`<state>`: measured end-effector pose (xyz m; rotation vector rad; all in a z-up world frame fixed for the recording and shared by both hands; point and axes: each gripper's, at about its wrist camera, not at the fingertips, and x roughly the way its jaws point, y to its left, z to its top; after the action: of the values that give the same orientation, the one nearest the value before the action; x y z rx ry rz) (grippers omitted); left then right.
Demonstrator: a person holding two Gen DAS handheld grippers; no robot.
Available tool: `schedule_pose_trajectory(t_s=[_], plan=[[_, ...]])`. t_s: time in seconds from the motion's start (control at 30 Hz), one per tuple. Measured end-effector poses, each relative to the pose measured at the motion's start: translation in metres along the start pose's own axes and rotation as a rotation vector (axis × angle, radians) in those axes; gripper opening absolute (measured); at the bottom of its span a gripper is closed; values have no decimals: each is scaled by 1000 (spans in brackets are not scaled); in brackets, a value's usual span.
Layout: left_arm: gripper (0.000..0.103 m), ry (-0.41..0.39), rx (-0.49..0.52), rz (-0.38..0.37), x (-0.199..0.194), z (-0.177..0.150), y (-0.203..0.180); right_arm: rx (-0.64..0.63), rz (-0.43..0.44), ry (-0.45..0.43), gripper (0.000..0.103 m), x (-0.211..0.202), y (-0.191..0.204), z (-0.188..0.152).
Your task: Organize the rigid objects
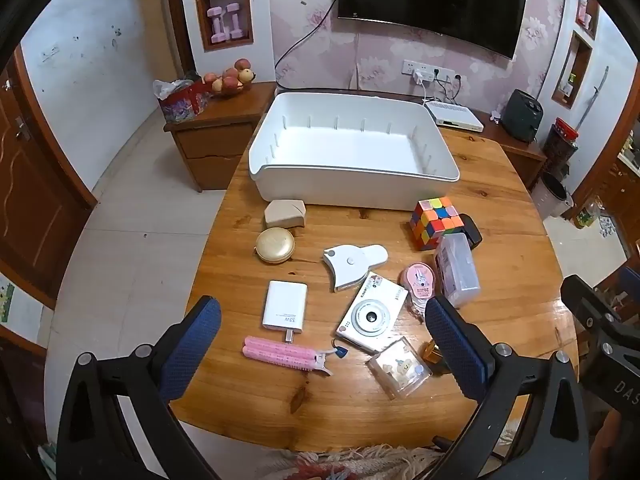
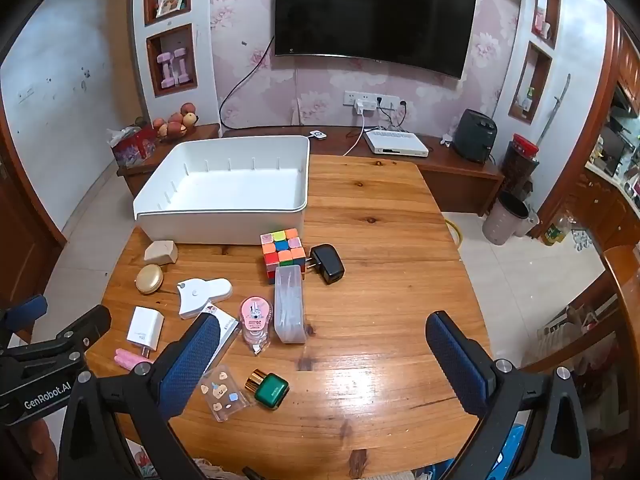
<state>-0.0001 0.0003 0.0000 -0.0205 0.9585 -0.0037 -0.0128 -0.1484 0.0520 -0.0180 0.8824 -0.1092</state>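
White bin sits empty behind the scattered items; both grippers' jaws are spread above the bench, ready to pick.

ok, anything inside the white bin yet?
Nothing visible: the white bin shows a bare floor and slotted walls in both views. Its near wall hides a strip of floor just behind it. Both grippers are open, holding nothing.

A dark television hangs on the floral-papered wall. Below it, a low wooden cabinet carries a white set-top box and a dark speaker. Pink dumbbells stand in a wall niche. A fruit bowl rests on a side cabinet.
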Motion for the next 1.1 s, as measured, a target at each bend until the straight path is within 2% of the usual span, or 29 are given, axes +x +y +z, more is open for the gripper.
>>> schedule_pose_trajectory(t_s=[0.73,1.1], plan=[[102,-4,7,-7,-4,-2,-3,0,2,2,103,-1,-1,-2],[102,-4,9,-13,-10,-1,-5,10,34,-23,103,-7,-1,-4]])
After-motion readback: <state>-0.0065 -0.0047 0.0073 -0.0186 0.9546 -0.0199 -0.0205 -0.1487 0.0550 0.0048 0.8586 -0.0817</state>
